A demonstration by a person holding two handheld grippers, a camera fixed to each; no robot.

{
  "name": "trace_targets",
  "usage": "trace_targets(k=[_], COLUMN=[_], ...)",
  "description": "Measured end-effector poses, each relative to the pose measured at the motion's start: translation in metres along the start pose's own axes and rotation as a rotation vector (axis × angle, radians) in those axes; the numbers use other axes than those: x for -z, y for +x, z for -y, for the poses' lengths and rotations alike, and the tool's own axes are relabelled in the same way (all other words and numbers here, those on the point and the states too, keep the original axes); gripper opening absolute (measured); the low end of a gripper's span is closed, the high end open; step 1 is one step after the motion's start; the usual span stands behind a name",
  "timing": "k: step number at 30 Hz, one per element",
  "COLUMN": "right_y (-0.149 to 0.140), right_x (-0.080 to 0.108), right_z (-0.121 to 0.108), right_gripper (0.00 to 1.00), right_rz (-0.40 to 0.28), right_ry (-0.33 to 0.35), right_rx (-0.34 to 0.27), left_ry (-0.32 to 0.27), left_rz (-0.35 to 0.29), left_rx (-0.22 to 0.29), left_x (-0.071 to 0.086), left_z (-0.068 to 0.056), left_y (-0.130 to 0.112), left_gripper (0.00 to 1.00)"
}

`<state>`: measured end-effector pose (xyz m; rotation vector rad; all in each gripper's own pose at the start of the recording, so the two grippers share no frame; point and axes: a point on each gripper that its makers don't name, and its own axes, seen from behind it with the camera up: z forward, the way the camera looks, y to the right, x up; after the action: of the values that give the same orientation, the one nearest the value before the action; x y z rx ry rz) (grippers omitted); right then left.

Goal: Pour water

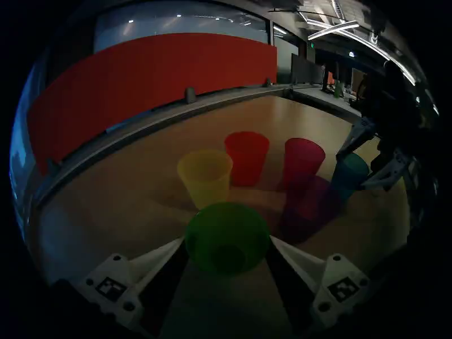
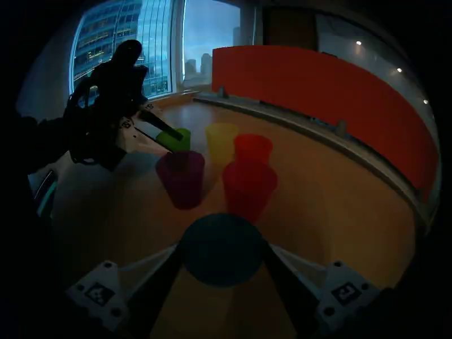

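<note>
A red partition point(image 1: 152, 73) backs the wooden table point(image 1: 130, 192); tall windows point(image 2: 135, 39).

Big red divider panel point(image 1: 152, 73) runs along the back edge of the wooden bench point(image 1: 113, 192). Ceiling light strips point(image 1: 333, 28) overhead, and tall windows point(image 2: 158, 39) show city towers.

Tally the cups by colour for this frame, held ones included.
green cup: 1
yellow cup: 1
red cup: 1
pink cup: 1
purple cup: 1
teal cup: 1
total: 6 cups
</note>
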<state>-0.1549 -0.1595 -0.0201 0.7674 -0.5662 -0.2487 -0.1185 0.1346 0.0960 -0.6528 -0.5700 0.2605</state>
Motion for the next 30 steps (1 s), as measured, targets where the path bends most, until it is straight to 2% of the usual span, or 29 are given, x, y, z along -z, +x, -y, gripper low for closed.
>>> trace_targets(k=[11, 21, 30], right_y=[-0.003, 0.001, 0.016], right_x=[-0.002, -0.001, 0.008], right_z=[0.000, 0.001, -0.001], right_gripper=[0.92, 0.91, 0.92], right_rz=[-0.004, -0.019, -0.061], right_ry=[-0.008, -0.003, -0.017], right_rx=[0.015, -0.004, -0.009], left_ry=[0.004, 0.004, 0.009], left_rz=[-0.003, -0.017, -0.052], left_rx=[-0.005, 0.001, 0.013], left_x=[0.002, 0.006, 0.019], left_z=[0.000, -0.001, -0.001], left_y=[0.000, 0.003, 0.013], left_gripper=[0.87, 0.87, 0.87])
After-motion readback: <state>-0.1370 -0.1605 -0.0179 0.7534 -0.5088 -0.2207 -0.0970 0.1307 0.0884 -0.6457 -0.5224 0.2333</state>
